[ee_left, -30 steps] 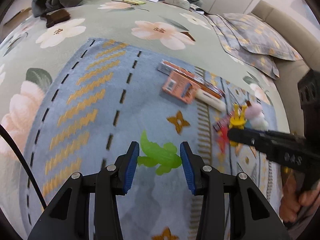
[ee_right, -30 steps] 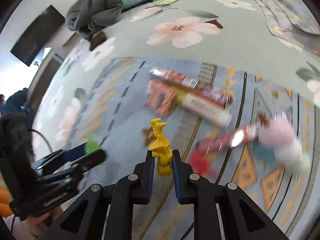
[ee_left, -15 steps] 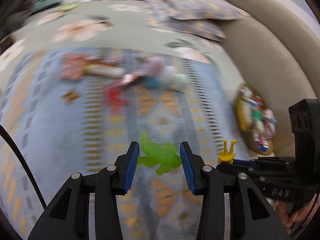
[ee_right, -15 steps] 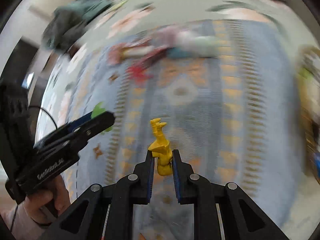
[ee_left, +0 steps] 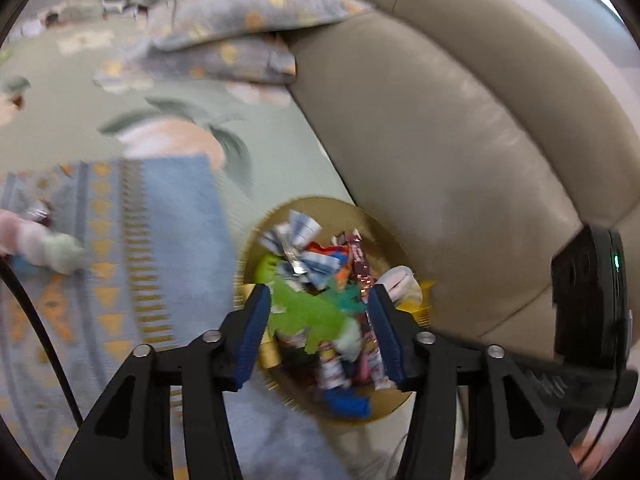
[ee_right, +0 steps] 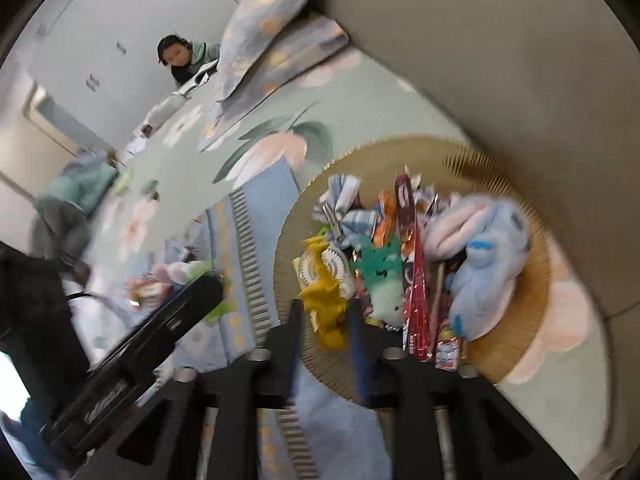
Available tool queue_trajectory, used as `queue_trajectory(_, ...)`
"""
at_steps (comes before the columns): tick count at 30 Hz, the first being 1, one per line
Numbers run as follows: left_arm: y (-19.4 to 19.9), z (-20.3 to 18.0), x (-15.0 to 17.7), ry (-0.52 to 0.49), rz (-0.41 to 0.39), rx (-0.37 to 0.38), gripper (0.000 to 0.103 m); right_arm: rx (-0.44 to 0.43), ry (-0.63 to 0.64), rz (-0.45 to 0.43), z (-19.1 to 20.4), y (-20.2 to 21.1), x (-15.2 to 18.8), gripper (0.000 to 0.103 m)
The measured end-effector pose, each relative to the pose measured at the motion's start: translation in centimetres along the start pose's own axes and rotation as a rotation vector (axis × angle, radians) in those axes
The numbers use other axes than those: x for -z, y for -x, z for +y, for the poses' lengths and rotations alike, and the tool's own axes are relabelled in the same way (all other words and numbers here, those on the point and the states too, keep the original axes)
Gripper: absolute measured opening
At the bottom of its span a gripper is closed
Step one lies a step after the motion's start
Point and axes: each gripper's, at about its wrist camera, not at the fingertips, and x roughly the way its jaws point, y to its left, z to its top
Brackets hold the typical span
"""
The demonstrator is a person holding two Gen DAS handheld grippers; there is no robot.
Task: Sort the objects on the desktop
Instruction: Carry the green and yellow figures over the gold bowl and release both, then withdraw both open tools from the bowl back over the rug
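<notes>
My left gripper point(ee_left: 318, 312) is shut on a green toy crocodile point(ee_left: 308, 316) and holds it over the round gold tray point(ee_left: 320, 208), which is piled with wrappers and toys. My right gripper point(ee_right: 324, 316) holds a yellow toy giraffe point(ee_right: 326, 296) between its jaws over the same gold tray point(ee_right: 460, 152), at its left side. The jaws look wider than before; the frame is blurred. The left gripper's side point(ee_right: 160, 332) shows at the left of the right wrist view. The right gripper's body point(ee_left: 588, 300) shows at the right of the left wrist view.
The tray sits on the bed against a beige padded headboard point(ee_left: 460, 140). A blue plush point(ee_right: 488, 256), a teal toy point(ee_right: 380, 268) and a red packet point(ee_right: 412, 264) lie in the tray. Plush toys point(ee_left: 44, 244) lie on the blue mat point(ee_left: 168, 260). Pillows point(ee_left: 240, 20) and a person point(ee_right: 180, 58) are far off.
Both grippers have swung right from the mat to above the gold tray, carrying the crocodile and the giraffe. The right jaws appear to have widened around the giraffe.
</notes>
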Motion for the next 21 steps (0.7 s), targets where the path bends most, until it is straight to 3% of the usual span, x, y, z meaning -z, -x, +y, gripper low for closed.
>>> queue_trajectory(2,-2.6,0.5,0.3,0.041,0.083,-0.008,0.055,0.057,0.003,-0.018,-0.8,0.2,0.4,0.05)
queue_trajectory(4,-3.6,1.3,0.9,0.099,0.126,0.031,0.055,0.065,0.004,-0.011,-1.6,0.3,1.0,0.05)
queue_trajectory(11,-3.3,2.4,3.0,0.142,0.164,0.045,0.056,0.015,-0.012,0.063,-2.4,-0.7,2.7,0.051)
queue_trajectory(17,1.0,6.1,5.1,0.202,0.138,0.001,0.056,-0.014,0.072,0.061,2.0,-1.5,3.4,0.051)
queue_trajectory(21,5.1,10.8,6.6,0.302,0.107,-0.08,0.056,-0.016,0.165,0.102,5.7,-3.2,4.3,0.051)
